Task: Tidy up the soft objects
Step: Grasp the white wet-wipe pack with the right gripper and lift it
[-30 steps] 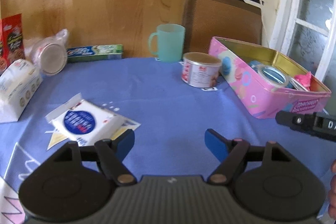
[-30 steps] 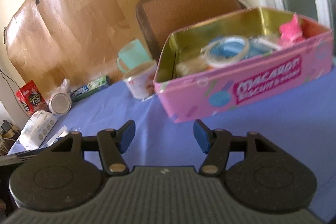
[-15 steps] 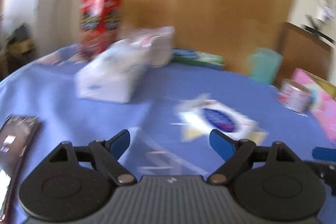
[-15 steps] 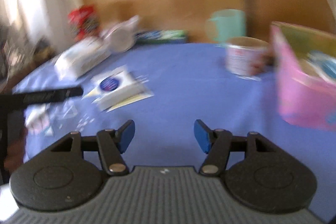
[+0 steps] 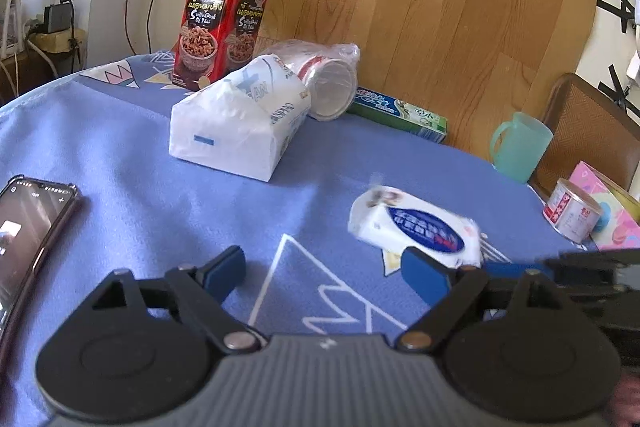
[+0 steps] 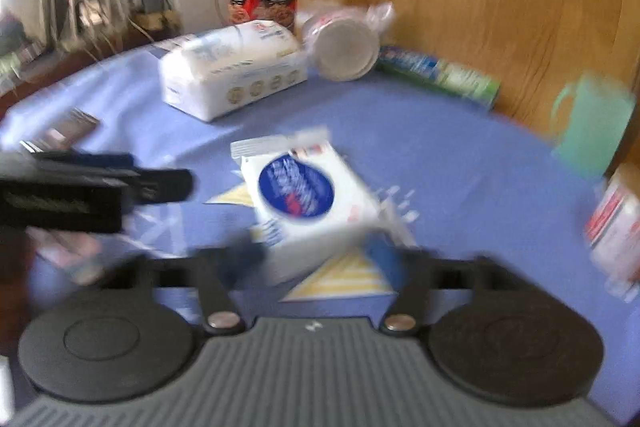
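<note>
Blue pads of the right gripper [image 6: 316, 255] straddle the near end of the small tissue pack [image 6: 304, 195], apparently pinching it; its long axis runs away from them. Left gripper [image 5: 324, 277] is opening, empty, the pack just beyond its right pad.

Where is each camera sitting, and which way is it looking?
Left wrist: sits on the left tongs, whose jaws are opening with nothing between them; looks across the blue table towards the wooden wall; the right tongs poke in at right.
Right wrist: sits on the right tongs, blurred, either side of the small white packet; faces the same wall; the left tongs show at left.
Both share: packet, big tissue pack, red box, green mug.
</note>
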`<state>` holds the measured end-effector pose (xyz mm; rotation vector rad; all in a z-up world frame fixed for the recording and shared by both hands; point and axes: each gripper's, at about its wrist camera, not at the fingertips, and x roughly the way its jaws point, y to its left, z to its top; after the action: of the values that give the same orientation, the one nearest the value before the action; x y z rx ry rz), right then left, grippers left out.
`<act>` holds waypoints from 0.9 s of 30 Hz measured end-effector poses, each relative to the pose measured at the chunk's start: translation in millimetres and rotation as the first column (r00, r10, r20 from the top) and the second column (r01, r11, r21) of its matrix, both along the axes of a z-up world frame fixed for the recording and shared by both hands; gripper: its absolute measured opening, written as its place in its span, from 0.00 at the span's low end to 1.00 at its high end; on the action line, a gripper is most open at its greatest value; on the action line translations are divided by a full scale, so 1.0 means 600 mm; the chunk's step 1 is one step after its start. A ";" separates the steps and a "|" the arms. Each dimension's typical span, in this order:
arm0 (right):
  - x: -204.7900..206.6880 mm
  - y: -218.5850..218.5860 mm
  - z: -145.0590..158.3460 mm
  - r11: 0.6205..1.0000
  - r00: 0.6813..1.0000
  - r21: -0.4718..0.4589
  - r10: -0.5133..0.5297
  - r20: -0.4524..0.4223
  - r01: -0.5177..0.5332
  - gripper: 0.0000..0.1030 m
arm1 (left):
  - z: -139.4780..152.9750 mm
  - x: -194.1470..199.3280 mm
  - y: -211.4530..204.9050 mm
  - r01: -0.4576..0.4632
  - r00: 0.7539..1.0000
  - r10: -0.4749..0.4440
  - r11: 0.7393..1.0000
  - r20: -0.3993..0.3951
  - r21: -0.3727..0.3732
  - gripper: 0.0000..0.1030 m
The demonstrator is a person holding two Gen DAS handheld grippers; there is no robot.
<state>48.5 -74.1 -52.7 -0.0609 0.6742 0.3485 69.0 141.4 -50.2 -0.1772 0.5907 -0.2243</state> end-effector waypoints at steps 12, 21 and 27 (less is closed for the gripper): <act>-0.043 -0.019 -0.002 1.000 0.998 0.006 -0.030 0.063 0.030 0.46 | 0.034 0.046 -0.022 0.107 0.994 -0.107 0.994 0.016 -0.001 0.82; 0.035 0.017 -0.019 1.000 0.999 0.023 -0.014 0.045 0.013 0.64 | -0.010 0.099 -0.081 0.223 0.972 -0.223 0.975 -0.079 -0.002 0.45; -0.030 -0.013 -0.016 0.999 0.997 0.022 -0.048 0.062 0.047 0.55 | -0.020 0.029 -0.122 0.283 0.956 -0.284 0.959 -0.075 -0.013 0.45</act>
<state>30.6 -81.8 -62.1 -0.0361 0.6093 0.3066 86.4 68.0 -62.0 -0.1022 0.6911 -0.4984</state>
